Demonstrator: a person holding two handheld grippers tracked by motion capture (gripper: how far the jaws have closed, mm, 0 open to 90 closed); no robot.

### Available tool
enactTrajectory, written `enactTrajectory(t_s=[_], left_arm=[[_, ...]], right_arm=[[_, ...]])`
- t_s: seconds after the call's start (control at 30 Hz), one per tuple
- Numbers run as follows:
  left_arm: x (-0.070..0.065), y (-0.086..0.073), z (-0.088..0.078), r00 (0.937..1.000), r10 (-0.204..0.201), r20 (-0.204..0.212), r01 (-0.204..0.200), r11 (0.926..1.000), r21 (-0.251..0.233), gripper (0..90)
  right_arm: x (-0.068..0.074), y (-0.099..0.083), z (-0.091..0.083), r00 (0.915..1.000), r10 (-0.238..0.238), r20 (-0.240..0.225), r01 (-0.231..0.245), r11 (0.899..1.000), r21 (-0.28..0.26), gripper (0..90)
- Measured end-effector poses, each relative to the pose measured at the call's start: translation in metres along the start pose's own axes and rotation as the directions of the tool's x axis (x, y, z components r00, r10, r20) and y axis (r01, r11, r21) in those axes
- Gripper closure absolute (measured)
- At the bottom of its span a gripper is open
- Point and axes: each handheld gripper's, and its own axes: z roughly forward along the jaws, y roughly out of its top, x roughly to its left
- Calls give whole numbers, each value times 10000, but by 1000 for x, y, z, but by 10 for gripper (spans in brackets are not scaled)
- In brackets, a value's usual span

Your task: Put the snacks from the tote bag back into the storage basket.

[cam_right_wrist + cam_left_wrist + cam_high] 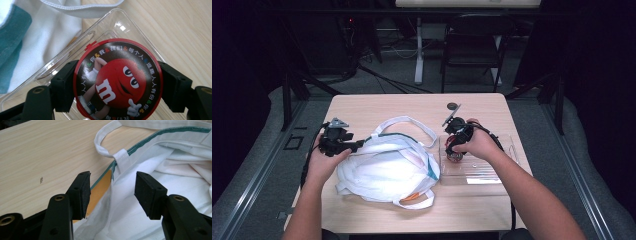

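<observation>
The round red candy tin point(117, 80) sits clamped between the jaws of the right claw point(117, 82), its printed lid facing the camera, held just above the clear plastic tray point(62, 60) on the right side of the tabletop point(377, 102). In the high view the right claw point(455, 141) is over the tray's left end point(492, 172), close to the white cloth bag point(387, 167) that lies slumped in the middle of the tabletop. The left claw point(112, 192) is spread open at the bag's left rim, one jaw outside by the green-trimmed edge point(160, 136), the other over the white fabric, gripping nothing. A handle loop point(102, 141) lies flat on the wood beyond it.

The step in hand looks like lifting the tin out of the tray to pack it in the bag. Next, the left claw probably needs to pinch the rim and raise it so the mouth gapes, then the right can carry the tin leftward and let go inside. A small dark disc point(453, 106) rests farther back.
</observation>
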Motion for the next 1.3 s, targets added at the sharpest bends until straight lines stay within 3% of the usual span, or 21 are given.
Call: enactTrajectory(t_s=[0.27, 0.73, 1.17, 1.3], left_arm=[[0, 0, 0, 10000, 13, 11, -13, 10000, 25, 468], [0, 0, 0, 10000, 3, -17, -3, 10000, -3, 468], [0, 0, 0, 10000, -11, -15, 11, 10000, -11, 469], [0, 0, 0, 10000, -13, -13, 13, 10000, -14, 468]], right_arm=[[-3, -3, 11, 9999, 155, -23, -155, 9999, -62, 248], [-4, -2, 26, 10000, -91, -35, 92, 9999, 82, 248], [-3, 3, 31, 9989, -195, -422, 199, 9998, 82, 247], [-5, 2, 32, 9987, 51, -500, -49, 10000, 32, 246]])
